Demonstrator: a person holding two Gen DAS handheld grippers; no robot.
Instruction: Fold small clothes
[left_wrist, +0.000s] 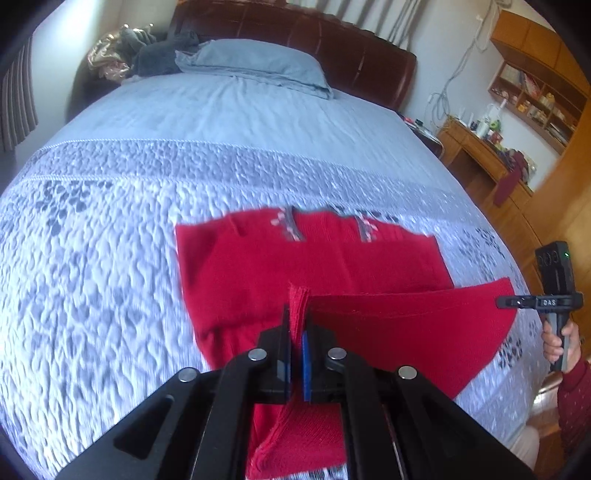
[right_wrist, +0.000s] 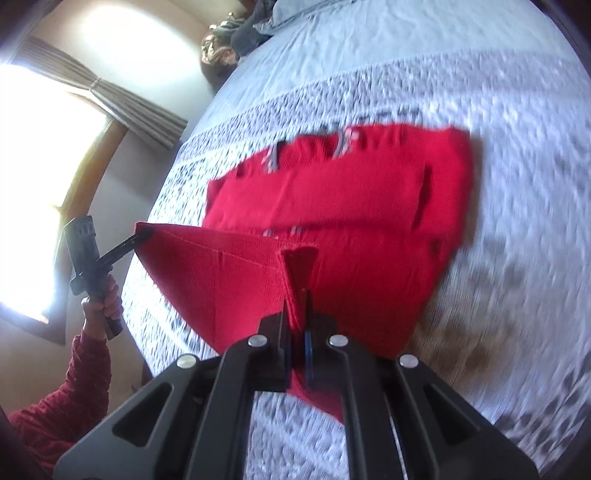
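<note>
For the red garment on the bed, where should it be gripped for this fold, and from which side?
Grip the red garment at the two corners of its near hem, coming in from the foot of the bed. That edge is straight and free, so it lifts as one flap toward the strapped far end. The left gripper and right gripper already pinch it there.

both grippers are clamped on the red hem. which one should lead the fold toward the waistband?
Neither alone, probably. The left gripper and right gripper each pinch one end of the red garment hem, stretched taut above the bedspread. Both look equally placed, so carry it over together.
</note>
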